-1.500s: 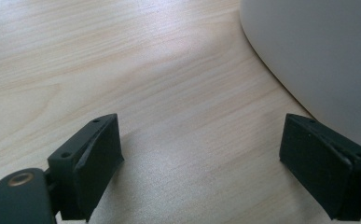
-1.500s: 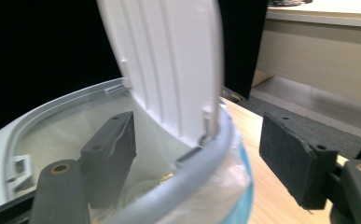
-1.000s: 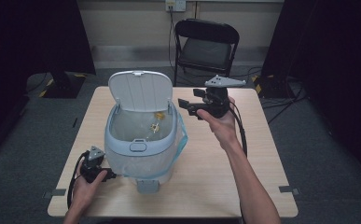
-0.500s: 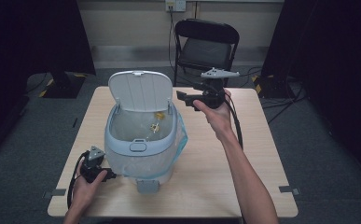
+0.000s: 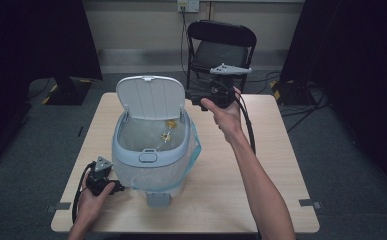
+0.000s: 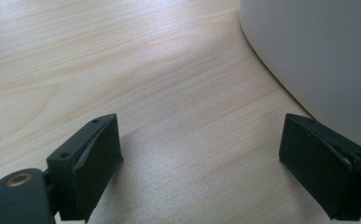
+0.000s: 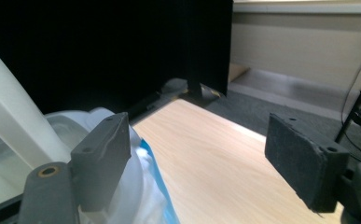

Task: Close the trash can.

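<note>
Risk first, from the high view: we judge the raised lid (image 5: 150, 97) could drop or the bin (image 5: 151, 150) (mid-table, liner hanging out) could skid if the right tool (image 5: 208, 100), just beside the lid's edge, knocks it. The table (image 5: 276, 165) to the right is open. In the left gripper view, the left tool (image 6: 201, 163) gapes empty, resting low, bin wall just beside one jaw. In the right gripper view, the right tool's jaws stand wide apart, empty, over the blue liner (image 7: 157, 186).

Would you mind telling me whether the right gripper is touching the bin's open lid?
Apart. The high view shows the right gripper just past the lid's right edge with tabletop between; its own view shows open jaws holding nothing.
</note>
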The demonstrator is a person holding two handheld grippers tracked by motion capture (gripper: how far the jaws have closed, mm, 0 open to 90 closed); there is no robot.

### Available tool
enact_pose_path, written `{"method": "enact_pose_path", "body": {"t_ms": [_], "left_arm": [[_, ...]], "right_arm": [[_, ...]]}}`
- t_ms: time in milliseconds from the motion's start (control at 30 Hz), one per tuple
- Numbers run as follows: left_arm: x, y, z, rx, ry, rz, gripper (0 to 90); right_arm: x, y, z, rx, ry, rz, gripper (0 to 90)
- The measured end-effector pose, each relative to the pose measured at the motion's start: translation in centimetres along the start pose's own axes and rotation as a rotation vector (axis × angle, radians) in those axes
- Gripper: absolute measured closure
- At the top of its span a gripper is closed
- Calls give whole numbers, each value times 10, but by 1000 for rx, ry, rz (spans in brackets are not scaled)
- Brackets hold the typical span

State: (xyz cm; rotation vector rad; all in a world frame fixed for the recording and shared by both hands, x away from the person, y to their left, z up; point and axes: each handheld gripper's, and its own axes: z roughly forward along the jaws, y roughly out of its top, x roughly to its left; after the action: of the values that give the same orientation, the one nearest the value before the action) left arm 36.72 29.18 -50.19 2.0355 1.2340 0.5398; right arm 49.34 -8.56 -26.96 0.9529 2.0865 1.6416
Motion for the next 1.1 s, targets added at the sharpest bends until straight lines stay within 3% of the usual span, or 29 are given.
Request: {"method": "enact_pose_path", "body": {"t_ms": [300,467,767,1000,1100], "left_arm": [[0,0,0,0,-1,0,121],[0,0,0,0,-1,0,120],[0,0,0,0,0,0,120],[0,0,0,0,-1,1,120],[0,0,0,0,-1,0,120]], "right_arm": [[6,8,3,-3,25,-21,239],[9,9,2,6,55,-22,302],[21,6,-4,16,92,-57,290],[25,2,-7,17,94,-67,291],[26,0,-7,30,129,-67,301]]}}
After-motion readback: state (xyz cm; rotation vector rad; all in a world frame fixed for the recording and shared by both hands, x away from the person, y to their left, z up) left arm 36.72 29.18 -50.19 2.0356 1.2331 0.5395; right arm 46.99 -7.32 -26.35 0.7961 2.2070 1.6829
